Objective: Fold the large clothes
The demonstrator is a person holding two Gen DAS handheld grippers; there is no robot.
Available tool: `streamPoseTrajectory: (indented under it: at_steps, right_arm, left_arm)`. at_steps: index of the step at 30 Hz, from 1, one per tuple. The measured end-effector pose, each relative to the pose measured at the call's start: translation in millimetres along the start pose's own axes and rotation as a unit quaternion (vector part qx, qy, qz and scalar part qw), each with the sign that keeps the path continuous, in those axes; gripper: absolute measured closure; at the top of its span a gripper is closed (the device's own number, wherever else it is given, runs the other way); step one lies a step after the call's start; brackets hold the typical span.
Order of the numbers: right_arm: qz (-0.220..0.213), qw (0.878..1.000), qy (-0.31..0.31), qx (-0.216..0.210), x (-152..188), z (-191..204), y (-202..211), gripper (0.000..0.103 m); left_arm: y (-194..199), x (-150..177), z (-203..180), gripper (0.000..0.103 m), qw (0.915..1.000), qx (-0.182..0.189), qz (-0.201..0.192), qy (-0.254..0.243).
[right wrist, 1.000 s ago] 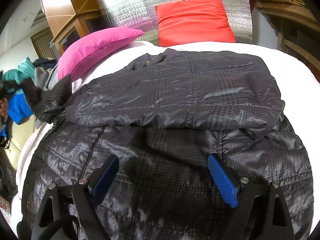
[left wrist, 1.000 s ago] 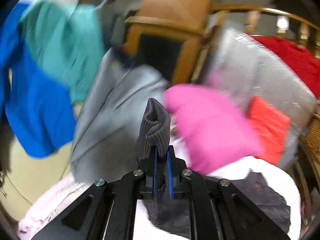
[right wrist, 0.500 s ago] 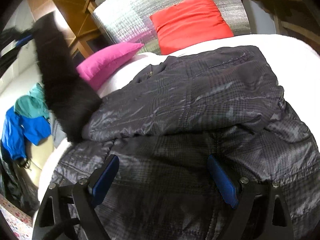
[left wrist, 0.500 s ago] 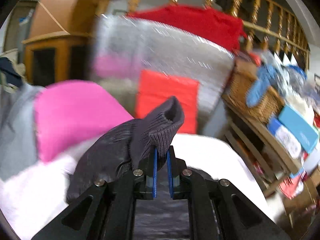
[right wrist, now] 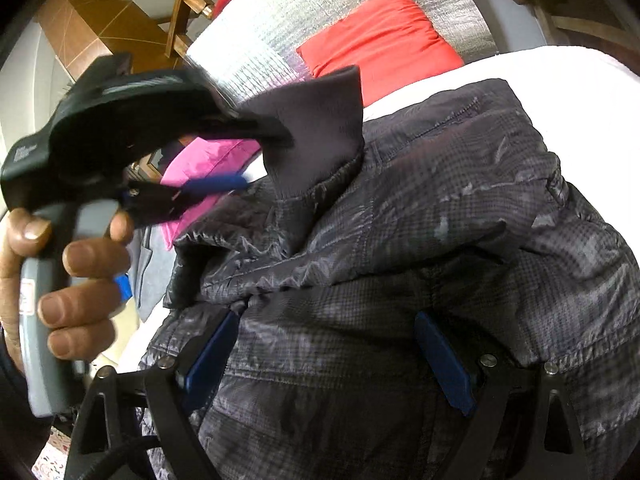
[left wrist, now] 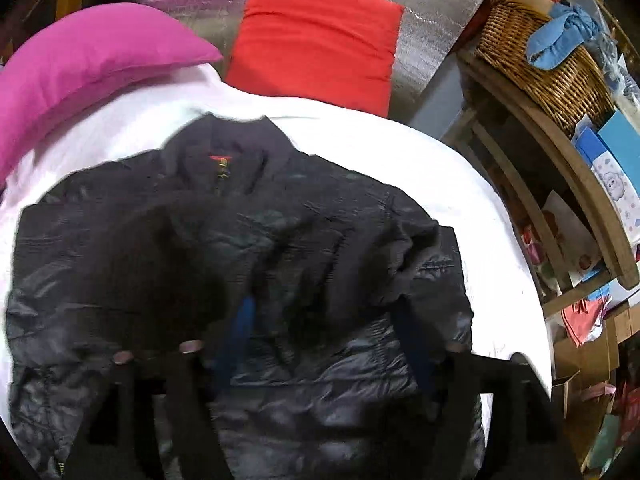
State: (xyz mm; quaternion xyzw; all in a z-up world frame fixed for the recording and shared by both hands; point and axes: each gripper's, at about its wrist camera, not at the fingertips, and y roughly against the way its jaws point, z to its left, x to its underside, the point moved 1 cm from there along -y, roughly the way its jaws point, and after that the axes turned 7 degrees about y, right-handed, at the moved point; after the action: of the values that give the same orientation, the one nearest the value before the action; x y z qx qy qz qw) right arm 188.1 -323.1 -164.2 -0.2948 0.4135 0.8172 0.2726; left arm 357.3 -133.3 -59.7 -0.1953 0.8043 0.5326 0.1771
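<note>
Both claws gape: left claw (right wrist: 256, 160) has just been opening, cuff (right wrist: 320, 128) freed; right claw (right wrist: 328, 356) over jacket (right wrist: 440, 240).

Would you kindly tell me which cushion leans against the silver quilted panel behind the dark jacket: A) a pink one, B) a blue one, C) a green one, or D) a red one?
D: the red cushion stands up against the silver panel beyond the jacket; the pink cushion lies on the white bedding.
</note>
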Motion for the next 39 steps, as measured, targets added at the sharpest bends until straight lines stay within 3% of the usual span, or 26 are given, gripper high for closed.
streamPoseTrajectory:
  at_steps: [5, 9, 12, 14, 16, 22, 24, 26, 28, 31, 34, 36, 39]
  right_arm:
    - [0.005, 1.000, 0.000, 0.005, -1, -1, 0, 0.011]
    - [0.019, 0.999, -0.031, 0.010, -12, 3, 10, 0.011]
    - [-0.013, 0.996, -0.082, -0.024, -29, 1, 28, 0.011]
    - [-0.024, 0.989, -0.135, -0.047, -46, -4, 28, 0.011]
    - [-0.009, 0.982, -0.181, -0.056, -56, -12, 13, 0.011]
    - [0.008, 0.967, -0.256, -0.007, -74, -34, -36, 0.011]
    - [0.010, 0.961, -0.278, 0.007, -73, -40, -46, 0.012]
    - [0.028, 0.963, -0.263, 0.044, -77, -36, -56, 0.025]
    - [0.058, 0.966, -0.235, 0.086, -87, -34, -61, 0.088]
    - [0.037, 0.981, -0.108, 0.158, -117, 8, -42, 0.090]
    - [0.001, 0.978, -0.003, 0.209, -138, 44, -16, 0.091]
    - [0.034, 0.975, 0.001, 0.220, -133, 36, -26, 0.091]
    - [0.080, 0.964, -0.002, 0.253, -109, 11, -48, 0.090]
  left_arm:
    - [65, 11, 52, 0.024, 0.9973, 0.013, -0.071, 0.010]
    - [93, 30, 132, 0.022, 0.9893, -0.028, -0.128, 0.065]
    - [99, 44, 189, 0.022, 0.9779, -0.066, -0.154, 0.125]
    - [96, 49, 219, 0.022, 0.9706, -0.073, -0.160, 0.164]
    - [91, 54, 243, 0.022, 0.9630, -0.066, -0.162, 0.205]
    - [96, 62, 273, 0.022, 0.9475, -0.042, -0.191, 0.253]
    - [89, 62, 279, 0.022, 0.9451, -0.040, -0.184, 0.267]
    - [82, 57, 280, 0.022, 0.9449, -0.031, -0.171, 0.277]
    - [73, 58, 281, 0.022, 0.9470, -0.028, -0.159, 0.278]
    - [64, 60, 278, 0.022, 0.9529, -0.064, -0.147, 0.257]
    - [68, 61, 284, 0.022, 0.9493, -0.065, -0.147, 0.270]
    - [67, 61, 284, 0.022, 0.9488, -0.071, -0.150, 0.269]
    - [56, 62, 281, 0.022, 0.9565, -0.081, -0.124, 0.251]
